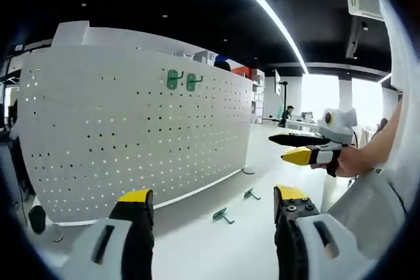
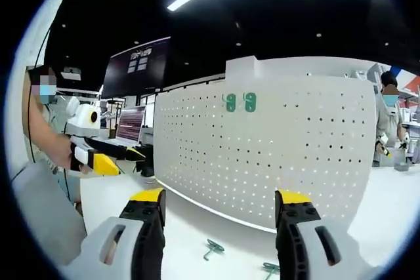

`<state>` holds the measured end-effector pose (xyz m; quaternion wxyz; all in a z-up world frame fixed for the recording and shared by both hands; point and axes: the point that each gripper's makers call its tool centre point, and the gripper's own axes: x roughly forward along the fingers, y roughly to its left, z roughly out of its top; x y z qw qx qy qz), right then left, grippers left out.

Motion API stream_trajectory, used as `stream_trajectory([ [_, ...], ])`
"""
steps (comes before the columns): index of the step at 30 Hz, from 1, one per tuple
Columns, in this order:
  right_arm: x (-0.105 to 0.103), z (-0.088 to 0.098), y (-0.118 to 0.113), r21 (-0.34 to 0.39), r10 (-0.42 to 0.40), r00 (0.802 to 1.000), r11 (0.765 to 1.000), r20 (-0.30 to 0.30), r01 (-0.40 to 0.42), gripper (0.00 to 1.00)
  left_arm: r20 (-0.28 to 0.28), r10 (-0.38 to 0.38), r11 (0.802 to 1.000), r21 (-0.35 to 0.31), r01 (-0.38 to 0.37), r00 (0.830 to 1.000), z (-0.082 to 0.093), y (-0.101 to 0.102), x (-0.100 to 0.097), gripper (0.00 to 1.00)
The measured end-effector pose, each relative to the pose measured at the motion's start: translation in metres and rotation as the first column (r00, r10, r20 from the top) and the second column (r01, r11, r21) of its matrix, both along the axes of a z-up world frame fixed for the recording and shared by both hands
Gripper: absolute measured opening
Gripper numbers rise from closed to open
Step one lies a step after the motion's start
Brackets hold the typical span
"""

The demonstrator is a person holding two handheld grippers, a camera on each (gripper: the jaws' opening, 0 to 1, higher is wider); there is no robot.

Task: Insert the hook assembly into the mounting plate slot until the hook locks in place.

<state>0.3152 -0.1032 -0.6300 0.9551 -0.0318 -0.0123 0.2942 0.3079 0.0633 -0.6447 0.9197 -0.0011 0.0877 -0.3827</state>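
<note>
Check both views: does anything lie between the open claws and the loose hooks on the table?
Nothing visible does. Bare table lies between the left claw and the two loose hooks; likewise for the right claw in its view.

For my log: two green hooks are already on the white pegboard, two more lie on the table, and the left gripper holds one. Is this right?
Not quite. The left gripper holds nothing: in the left gripper view its jaws stand open and empty. Two green hooks do hang on the pegboard, and two more hooks lie on the table.
</note>
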Motion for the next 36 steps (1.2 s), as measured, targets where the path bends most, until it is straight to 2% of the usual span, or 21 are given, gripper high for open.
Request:
stream_trajectory([
  [10, 0.0, 0.0, -0.003, 0.008, -0.012, 1.0, 1.0, -0.003, 0.012, 0.65, -0.048, -0.097, 0.993, 0.057, 0.1, 0.994, -0.014, -0.02, 0.009, 0.77],
  [16, 0.001, 0.0, -0.006, 0.015, -0.019, 1.0, 1.0, -0.001, 0.019, 0.65, -0.081, -0.151, 0.982, 0.098, 0.158, 0.985, -0.023, -0.032, 0.014, 0.77],
  [23, 0.001, 0.002, -0.008, 0.021, -0.025, 1.0, 0.999, 0.0, 0.025, 0.64, -0.118, -0.231, 0.953, 0.175, 0.249, 0.966, -0.036, -0.046, 0.017, 0.76],
  [27, 0.001, 0.003, -0.009, 0.021, -0.027, 1.0, 0.999, 0.004, 0.027, 0.65, -0.155, -0.27, 0.922, 0.244, 0.302, 0.95, -0.047, -0.051, 0.018, 0.72],
  [33, 0.002, 0.002, -0.012, 0.027, -0.033, 0.999, 0.999, 0.002, 0.033, 0.64, -0.198, -0.303, 0.889, 0.292, 0.351, 0.932, -0.059, -0.06, 0.027, 0.69],
  [34, 0.002, 0.001, -0.013, 0.028, -0.033, 0.999, 0.999, -0.001, 0.033, 0.64, -0.222, -0.306, 0.878, 0.309, 0.365, 0.926, -0.065, -0.06, 0.027, 0.68],
  [36, 0.002, 0.001, -0.013, 0.04, -0.032, 0.999, 0.999, -0.008, 0.032, 0.64, -0.211, -0.31, 0.865, 0.342, 0.367, 0.927, -0.067, -0.061, 0.031, 0.64],
])
